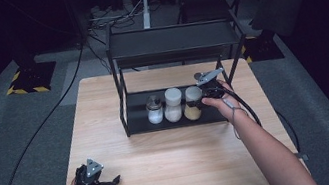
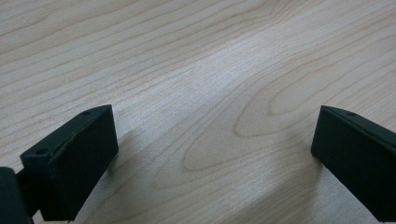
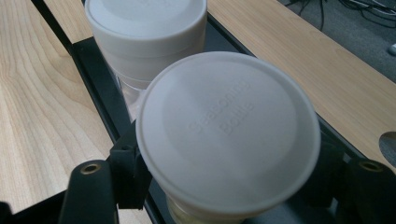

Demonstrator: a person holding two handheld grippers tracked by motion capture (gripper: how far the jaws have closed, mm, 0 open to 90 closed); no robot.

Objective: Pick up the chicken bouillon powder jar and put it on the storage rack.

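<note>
High view shows three jars on the rack's (image 1: 128,114) lower shelf near the table's (image 1: 176,171) far edge; right gripper (image 1: 202,97) clasps the yellow-filled jar (image 1: 193,103), seemingly mid-placement or pickup; left gripper (image 1: 100,183) rests wide, empty, near corner.

High view: overhead, facing forward-down on table (image 1: 175,167).
Left gripper view: close above tabletop.
Right gripper view: close above jar lid (image 3: 229,130), shared with high view.

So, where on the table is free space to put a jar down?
The wooden table is bare in front of the rack, between the left claw and the person's right forearm. The rack's lower shelf is crowded: three jars, the right claw around the yellowish jar.
</note>
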